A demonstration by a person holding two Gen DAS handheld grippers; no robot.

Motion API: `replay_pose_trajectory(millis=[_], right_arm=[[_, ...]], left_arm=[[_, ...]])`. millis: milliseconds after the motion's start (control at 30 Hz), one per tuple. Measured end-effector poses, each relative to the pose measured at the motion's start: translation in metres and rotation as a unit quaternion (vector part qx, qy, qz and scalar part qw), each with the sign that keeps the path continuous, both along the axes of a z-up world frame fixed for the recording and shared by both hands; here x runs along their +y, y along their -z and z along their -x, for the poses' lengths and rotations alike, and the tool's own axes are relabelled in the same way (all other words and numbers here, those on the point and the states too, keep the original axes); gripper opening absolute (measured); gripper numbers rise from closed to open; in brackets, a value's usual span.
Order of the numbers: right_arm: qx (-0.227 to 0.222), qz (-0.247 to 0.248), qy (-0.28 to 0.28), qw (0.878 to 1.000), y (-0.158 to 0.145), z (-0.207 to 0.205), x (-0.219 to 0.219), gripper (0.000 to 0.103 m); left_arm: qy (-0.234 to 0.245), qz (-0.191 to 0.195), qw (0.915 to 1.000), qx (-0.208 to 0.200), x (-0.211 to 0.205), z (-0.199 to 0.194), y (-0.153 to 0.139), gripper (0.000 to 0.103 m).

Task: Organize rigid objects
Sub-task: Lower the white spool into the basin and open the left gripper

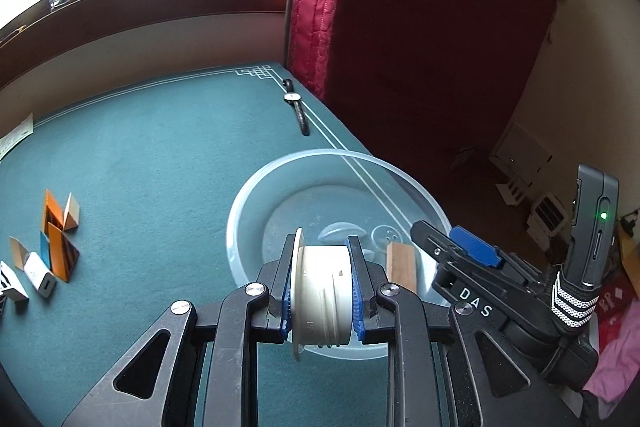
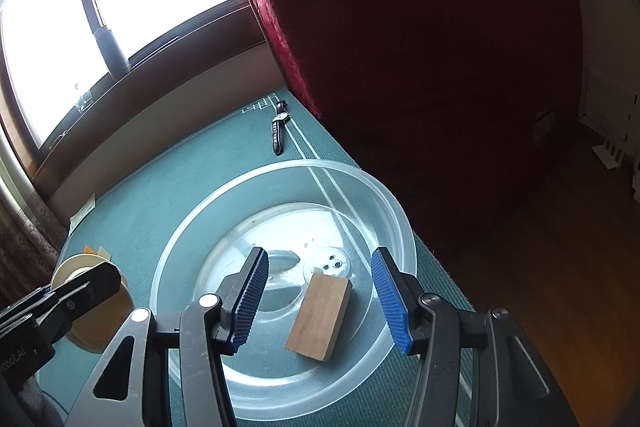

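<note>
Between ribbed blue pads, the left gripper (image 1: 322,297) clamps a white plastic spool (image 1: 320,301) above the clear round bowl (image 2: 396,215). Over there the right gripper (image 2: 322,297) gapes, wooden block (image 2: 320,317) lying loose inside. Beyond: green felt table (image 1: 160,155), wristwatch (image 1: 296,105) near its edge.

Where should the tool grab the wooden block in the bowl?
Probably across the wooden block's two long sides, coming straight down from above. It lies flat on the clear bowl's floor, so the top is free and the wall blocks a sideways reach.
</note>
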State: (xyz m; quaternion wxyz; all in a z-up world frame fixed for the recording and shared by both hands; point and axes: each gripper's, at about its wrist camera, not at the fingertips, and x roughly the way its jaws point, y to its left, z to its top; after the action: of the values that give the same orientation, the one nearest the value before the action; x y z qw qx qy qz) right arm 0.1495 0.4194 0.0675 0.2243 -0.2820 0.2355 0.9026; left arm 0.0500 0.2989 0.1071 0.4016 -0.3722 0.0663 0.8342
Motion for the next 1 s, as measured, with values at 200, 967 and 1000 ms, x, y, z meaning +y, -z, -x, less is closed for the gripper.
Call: replay_pose_trajectory(millis=[200,967,1000], right_arm=[[-0.001,0.002,0.003,1.0,0.0,-0.001,0.002,0.057],[0.005,0.001,0.01,1.0,-0.003,-0.006,0.004,0.06],[0.006,0.0,0.011,1.0,-0.003,-0.006,0.004,0.065]], left_arm=[[0.038,-0.002,0.9991,-0.019,0.021,-0.008,0.006,0.023],[-0.046,0.032,0.9977,0.038,-0.011,0.004,0.018,0.072],[-0.05,0.032,0.9975,0.037,-0.013,0.005,0.018,0.072]])
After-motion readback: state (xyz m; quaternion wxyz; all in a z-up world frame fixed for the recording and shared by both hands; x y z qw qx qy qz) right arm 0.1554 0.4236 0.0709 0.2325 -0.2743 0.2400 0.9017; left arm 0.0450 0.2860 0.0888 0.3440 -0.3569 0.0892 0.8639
